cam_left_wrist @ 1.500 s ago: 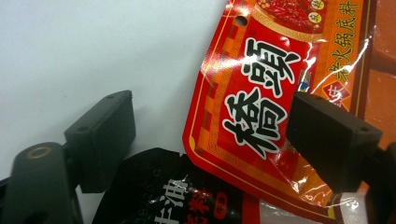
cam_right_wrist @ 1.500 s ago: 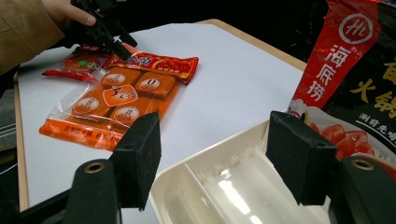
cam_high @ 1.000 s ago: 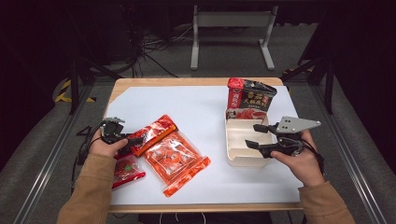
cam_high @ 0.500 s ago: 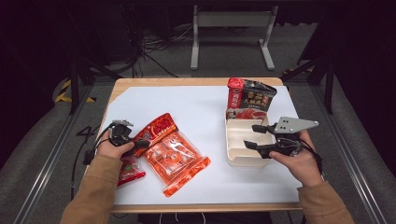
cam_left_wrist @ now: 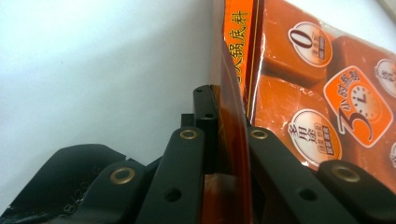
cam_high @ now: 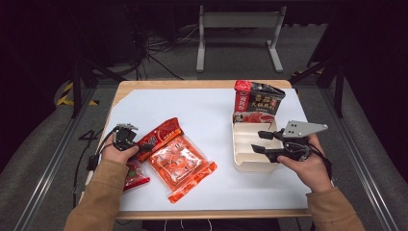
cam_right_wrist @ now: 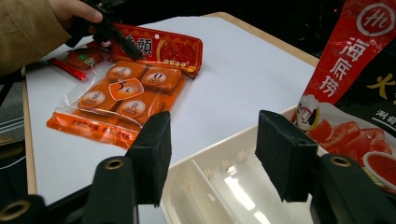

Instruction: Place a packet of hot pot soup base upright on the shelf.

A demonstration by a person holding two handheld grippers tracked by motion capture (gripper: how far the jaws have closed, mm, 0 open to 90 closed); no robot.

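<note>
Left claw (cam_high: 137,146) pinches one of three red packets (cam_high: 159,135); right claw (cam_high: 256,142) gapes, closing, over one tray (cam_high: 246,162).

Layout of the surface (cam_high: 207,110). At the left, the left gripper (cam_high: 126,139) sits at the near end of a flat sachet (cam_high: 159,137), its jaws closed on that edge. The sachet's near side overlaps a larger packet of cubes (cam_high: 180,166); a small packet (cam_high: 134,177) lies left of that one, partly under the sleeve. At the right stands a divided tray (cam_high: 248,149), with a sauce pouch (cam_high: 252,117) in its far end and a tall bag (cam_high: 259,97) directly behind. The right gripper (cam_high: 262,142) hovers over the tray, jaws apart.
</note>
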